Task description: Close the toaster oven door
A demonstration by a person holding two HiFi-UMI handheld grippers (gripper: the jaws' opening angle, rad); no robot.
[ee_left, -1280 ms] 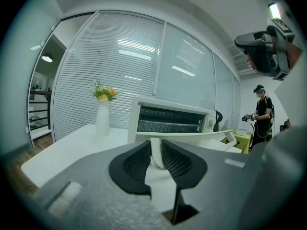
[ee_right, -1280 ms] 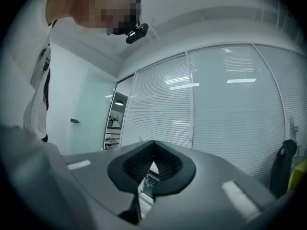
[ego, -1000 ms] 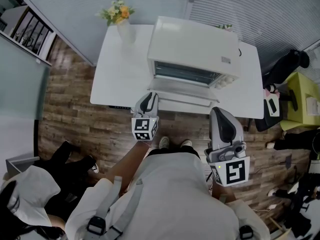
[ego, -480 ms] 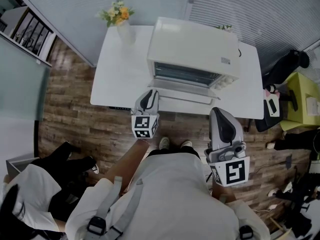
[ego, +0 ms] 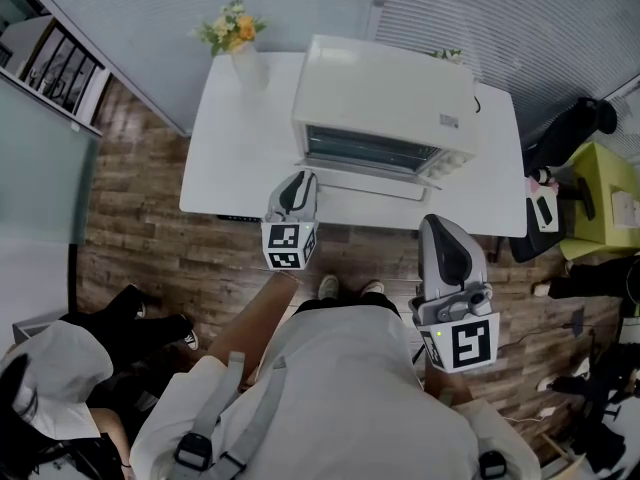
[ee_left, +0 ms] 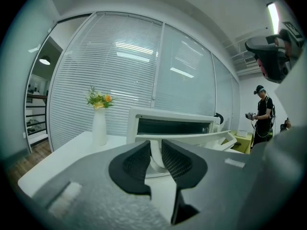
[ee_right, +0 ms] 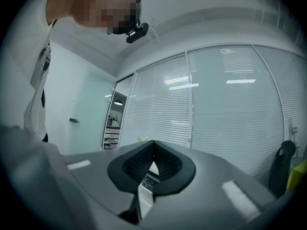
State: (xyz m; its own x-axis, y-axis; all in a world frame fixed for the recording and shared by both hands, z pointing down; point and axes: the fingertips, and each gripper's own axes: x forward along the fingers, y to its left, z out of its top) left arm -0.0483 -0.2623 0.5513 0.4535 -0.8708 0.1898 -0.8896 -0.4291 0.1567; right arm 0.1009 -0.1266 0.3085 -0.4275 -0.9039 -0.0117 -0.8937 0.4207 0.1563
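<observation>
Beyond the parted left tongs [ee_left: 156, 146] sits the half-open door [ee_left: 192, 138]; right tongs [ee_right: 153, 147] closed.

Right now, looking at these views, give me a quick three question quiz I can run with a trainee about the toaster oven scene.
1. True or false: the door of the toaster oven is fully shut.
2. What stands on the table at the head view's left of the toaster oven? A) a vase of flowers B) a kettle C) a stack of plates
3. Fill in: the ____ gripper is the one nearer the door.
Key: 1 false, the door hangs partly open, tilted. 2 A. 3 left: the left gripper is by the door's front edge, while the right gripper sits farther back.
</observation>
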